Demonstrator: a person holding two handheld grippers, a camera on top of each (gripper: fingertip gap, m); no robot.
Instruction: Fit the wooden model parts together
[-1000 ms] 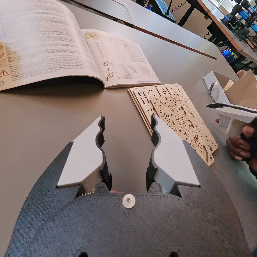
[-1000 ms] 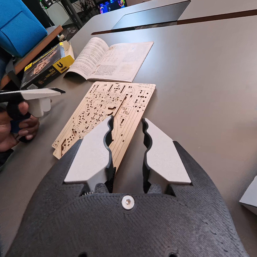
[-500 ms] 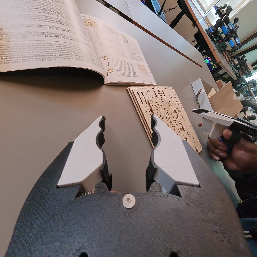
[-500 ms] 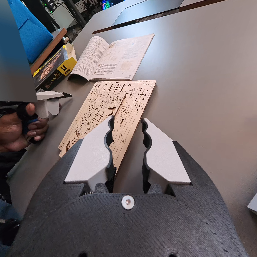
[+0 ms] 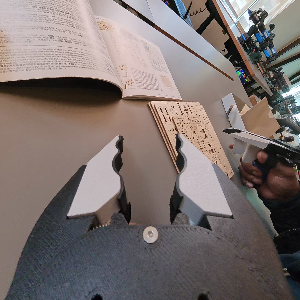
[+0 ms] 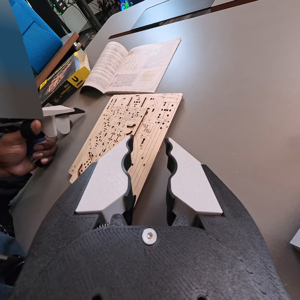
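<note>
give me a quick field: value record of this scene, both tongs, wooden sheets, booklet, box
left tongs: open, empty, above bare table
right tongs: open, empty, over the near end of the sheets
wooden sheets: stacked flat, parts not yet pressed out
booklet: lies open beyond the sheets
box: black and yellow, at table edge beside booklet
assembly: not begun
</note>
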